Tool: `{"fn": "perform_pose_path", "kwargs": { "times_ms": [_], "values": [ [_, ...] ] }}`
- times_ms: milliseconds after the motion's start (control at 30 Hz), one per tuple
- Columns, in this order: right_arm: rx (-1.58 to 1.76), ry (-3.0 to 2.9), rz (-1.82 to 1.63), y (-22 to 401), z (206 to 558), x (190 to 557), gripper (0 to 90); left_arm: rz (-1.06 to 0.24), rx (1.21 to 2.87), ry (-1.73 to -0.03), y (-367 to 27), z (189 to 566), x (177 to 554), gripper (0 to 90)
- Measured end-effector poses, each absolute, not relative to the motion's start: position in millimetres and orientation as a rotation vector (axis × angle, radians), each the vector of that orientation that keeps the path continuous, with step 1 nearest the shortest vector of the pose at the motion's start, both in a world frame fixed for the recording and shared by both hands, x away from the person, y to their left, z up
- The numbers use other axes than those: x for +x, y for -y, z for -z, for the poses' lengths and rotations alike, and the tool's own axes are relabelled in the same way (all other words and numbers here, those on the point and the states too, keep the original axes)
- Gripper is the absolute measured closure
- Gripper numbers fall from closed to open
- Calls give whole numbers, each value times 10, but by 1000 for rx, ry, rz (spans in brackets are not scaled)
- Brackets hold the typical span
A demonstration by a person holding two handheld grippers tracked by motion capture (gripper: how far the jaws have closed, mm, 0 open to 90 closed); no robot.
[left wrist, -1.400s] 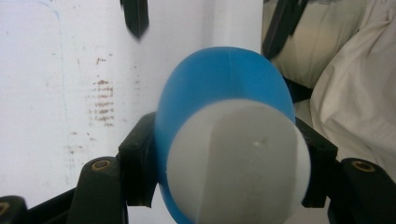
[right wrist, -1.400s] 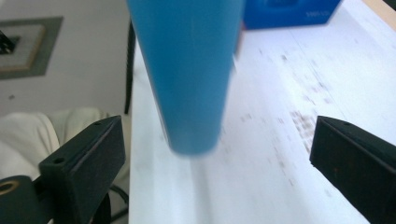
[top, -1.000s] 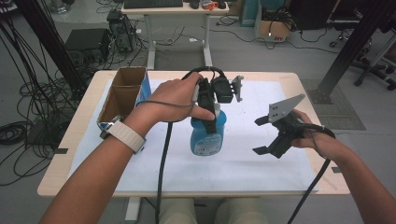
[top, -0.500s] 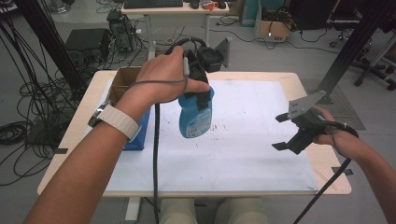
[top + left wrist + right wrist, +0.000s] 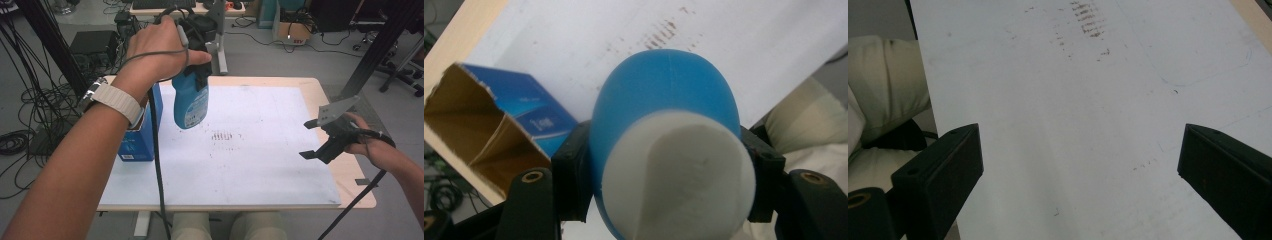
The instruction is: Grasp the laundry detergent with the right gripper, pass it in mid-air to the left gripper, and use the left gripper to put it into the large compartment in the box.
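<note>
In the high view, the left gripper (image 5: pixel 196 35) is lifted above the far left part of the table (image 5: pixel 350 180). Its jaws are closed on the top part of a blue bottle (image 5: pixel 191 102), which hangs down from them in the air, with its label facing toward the person. Just to the left of the bottle and lower, a blue box (image 5: pixel 142 135) stands on the white sheet (image 5: pixel 250 150) that covers the table. Below and a little to the right of the bottle there is a patch of brown marks (image 5: pixel 223 135) on the sheet. The right gripper (image 5: pixel 312 138) is well apart from the bottle, over the right edge of the sheet. Its jaws stand wide apart and nothing is between them.

In the left gripper view, the bottle (image 5: pixel 669 140) sits between the two black jaws, and both press on its sides. Its blue body points away from the camera, and its white label is nearest to the lens. To the left of the jaws, the box (image 5: pixel 499 125) shows its open brown inside. Beyond the bottle the brown marks (image 5: pixel 664 35) are on the sheet (image 5: pixel 774 40).

In the right gripper view, the two jaws are far apart at the bottom corners, with only the sheet (image 5: pixel 1073 125) seen between them. The brown marks (image 5: pixel 1088 22) lie far ahead of the jaws.
</note>
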State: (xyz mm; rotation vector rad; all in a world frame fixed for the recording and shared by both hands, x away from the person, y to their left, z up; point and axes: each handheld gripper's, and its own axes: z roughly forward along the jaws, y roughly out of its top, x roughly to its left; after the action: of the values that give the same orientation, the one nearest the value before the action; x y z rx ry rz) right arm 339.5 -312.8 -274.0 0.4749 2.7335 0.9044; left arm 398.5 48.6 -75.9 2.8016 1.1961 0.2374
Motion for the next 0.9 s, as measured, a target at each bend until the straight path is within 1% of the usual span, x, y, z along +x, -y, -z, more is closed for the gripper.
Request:
{"fn": "perform_pose_path", "kwargs": {
  "times_ms": [67, 233, 333, 367, 533, 733, 900],
  "values": [
    [479, -2733, -901, 3134, 2741, 3402, 43, -247, 2761, -1267, -560, 729, 4019, 377],
    [498, -2734, -896, 3172, 2755, 3432, 44, -250, 2720, -1375, -727, 689, 4097, 377],
    [508, -2734, -889, 3196, 2768, 3447, 44, -241, 2654, -1459, -842, 664, 4141, 377],
    [511, -2734, -876, 3211, 2772, 3455, 44, -253, 2609, -1516, -874, 669, 4147, 377],
    [530, -2723, -879, 3262, 2813, 3503, 44, -264, 2539, -1629, -1067, 638, 4213, 377],
    [556, -2723, -872, 3302, 2827, 3533, 46, -259, 2497, -1731, -1292, 613, 4284, 378],
    [563, -2725, -872, 3305, 2838, 3551, 47, -282, 2439, -1824, -1419, 621, 4327, 378]
  ]
}}
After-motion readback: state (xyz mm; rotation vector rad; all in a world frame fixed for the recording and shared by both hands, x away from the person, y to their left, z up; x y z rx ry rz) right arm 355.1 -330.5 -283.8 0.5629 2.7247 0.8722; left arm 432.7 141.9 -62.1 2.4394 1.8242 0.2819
